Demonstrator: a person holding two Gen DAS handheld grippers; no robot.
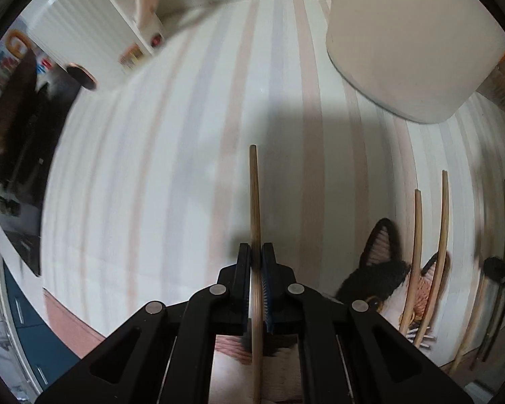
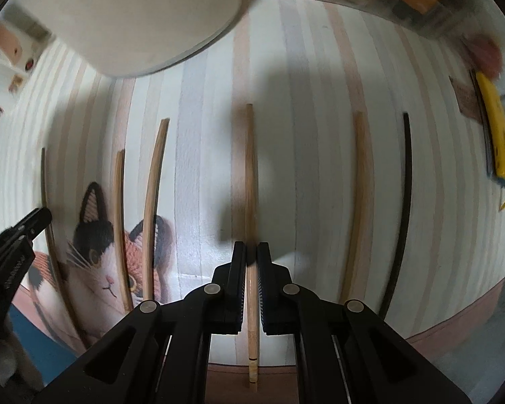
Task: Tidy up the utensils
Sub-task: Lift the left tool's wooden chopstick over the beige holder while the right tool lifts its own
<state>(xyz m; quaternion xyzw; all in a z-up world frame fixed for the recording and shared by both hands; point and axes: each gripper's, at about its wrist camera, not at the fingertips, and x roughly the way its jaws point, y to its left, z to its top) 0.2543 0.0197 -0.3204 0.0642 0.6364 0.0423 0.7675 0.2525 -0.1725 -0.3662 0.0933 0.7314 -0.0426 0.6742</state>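
Striped cloth [image 1: 185,168] with a cat print [image 2: 101,262] covers the table under us. Our left gripper [image 1: 256,252] is clamped on a wooden chopstick [image 1: 255,235] that points away toward the far side. To its right two chopsticks [image 1: 437,235] lie across the cat, with a white holder [image 1: 414,40] standing at the far right. Our right gripper [image 2: 251,252] pinches another chopstick [image 2: 250,202]; a light stick [image 2: 355,202] and a black stick [image 2: 404,202] lie to its right.

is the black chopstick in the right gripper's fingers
No, the right gripper is shut on a light wooden chopstick; the black chopstick lies on the striped mat to its right.
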